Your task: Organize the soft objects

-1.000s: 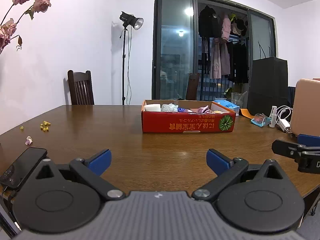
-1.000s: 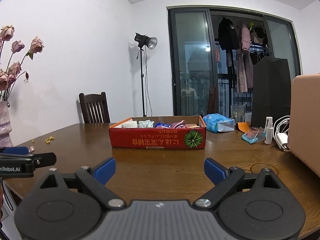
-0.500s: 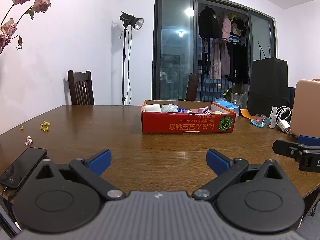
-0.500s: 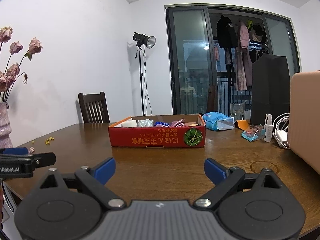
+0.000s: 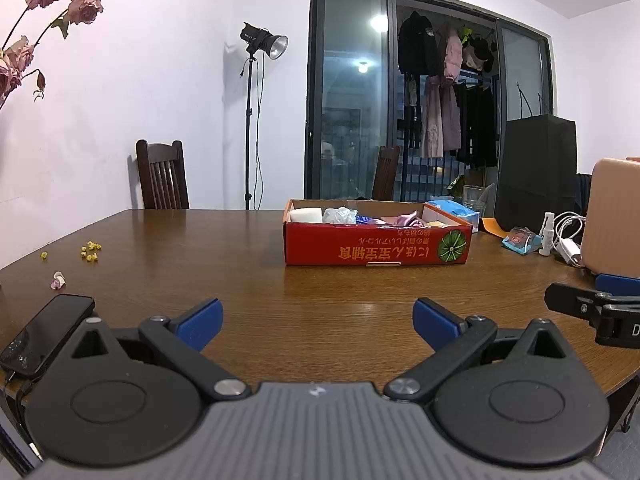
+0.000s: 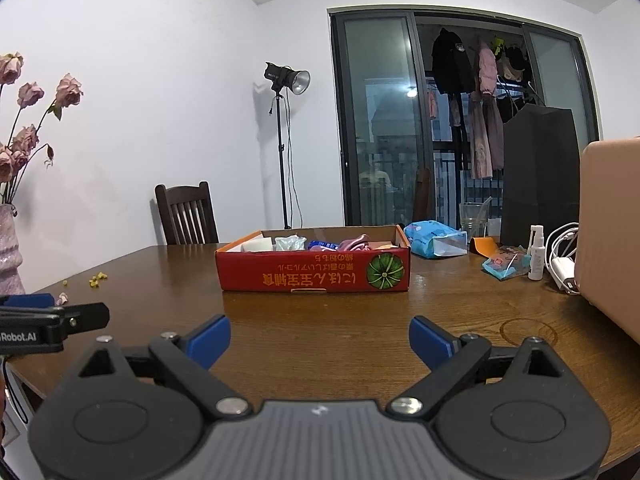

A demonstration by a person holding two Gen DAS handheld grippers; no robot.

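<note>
A glossy, varnished wooden desk (image 5: pixel 248 264) reflects the room light beneath a printed red cardboard box (image 5: pixel 376 246) holding crumpled cloth and plastic; the matt black plastic left hand-held gripper (image 5: pixel 316 322) carries smooth blue pads (image 5: pixel 200 318) and bright metal rivets.

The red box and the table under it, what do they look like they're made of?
The red box looks like printed cardboard: matte, with raw brown folded edges. The table looks like dark varnished wood or veneer: visible grain and glossy reflections.
</note>
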